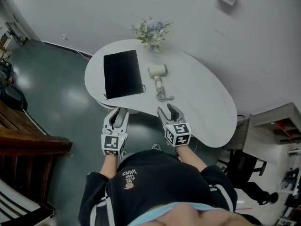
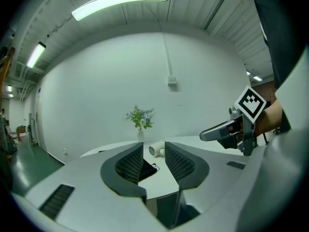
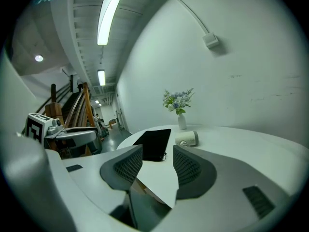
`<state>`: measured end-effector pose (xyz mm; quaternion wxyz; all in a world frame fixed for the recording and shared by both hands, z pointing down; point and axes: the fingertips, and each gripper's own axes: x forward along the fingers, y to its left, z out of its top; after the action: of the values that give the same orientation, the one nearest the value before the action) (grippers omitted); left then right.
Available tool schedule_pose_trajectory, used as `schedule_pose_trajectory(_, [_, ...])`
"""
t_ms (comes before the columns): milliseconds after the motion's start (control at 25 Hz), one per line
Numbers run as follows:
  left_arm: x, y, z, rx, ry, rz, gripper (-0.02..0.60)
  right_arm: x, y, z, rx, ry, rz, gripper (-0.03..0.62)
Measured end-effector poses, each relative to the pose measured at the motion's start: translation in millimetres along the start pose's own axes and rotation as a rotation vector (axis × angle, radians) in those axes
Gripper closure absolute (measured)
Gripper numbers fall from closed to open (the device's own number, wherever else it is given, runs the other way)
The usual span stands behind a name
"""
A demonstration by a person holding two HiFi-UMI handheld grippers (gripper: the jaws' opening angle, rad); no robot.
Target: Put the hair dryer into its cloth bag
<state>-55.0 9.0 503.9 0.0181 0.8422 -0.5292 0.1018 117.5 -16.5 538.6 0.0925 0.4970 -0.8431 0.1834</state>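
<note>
A cream hair dryer (image 1: 158, 71) lies on the white oval table (image 1: 207, 112), its coiled cord (image 1: 162, 94) trailing toward me. The flat black cloth bag (image 1: 122, 73) lies left of it, drawstring at its near corner. Both grippers hover at the table's near edge, short of these things. My left gripper (image 1: 119, 115) is open, nothing between its jaws. My right gripper (image 1: 170, 112) is open too, jaws spread and empty. The bag (image 3: 154, 144) and dryer (image 3: 187, 138) show beyond the jaws in the right gripper view; the left gripper view shows the dryer (image 2: 156, 150) and the bag's corner (image 2: 146, 169).
A small vase of blue and white flowers (image 1: 151, 34) stands at the table's far edge, behind the dryer. Wooden furniture (image 1: 23, 135) is on the left of the dark floor. Shelving and a black chair base (image 1: 263, 182) sit at the right.
</note>
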Motion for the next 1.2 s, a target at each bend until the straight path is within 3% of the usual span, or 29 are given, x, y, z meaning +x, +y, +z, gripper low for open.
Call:
schedule_pose_trajectory(320, [23,-8,-11,0.013,0.046,0.075,0.409,10,-36,-5,-0.013,0.048,0.063,0.404])
schedule_pose_trajectory(600, [37,3,-25,0.031,0.102,0.091,0.399,29,-56,-10,-0.006,0.081,0.044,0.390])
schedule_pose_trajectory(1200, [98,37,-61,0.098,0.219,-0.063,0.399,106,-80,-22,-0.016,0.181,-0.067,0.387])
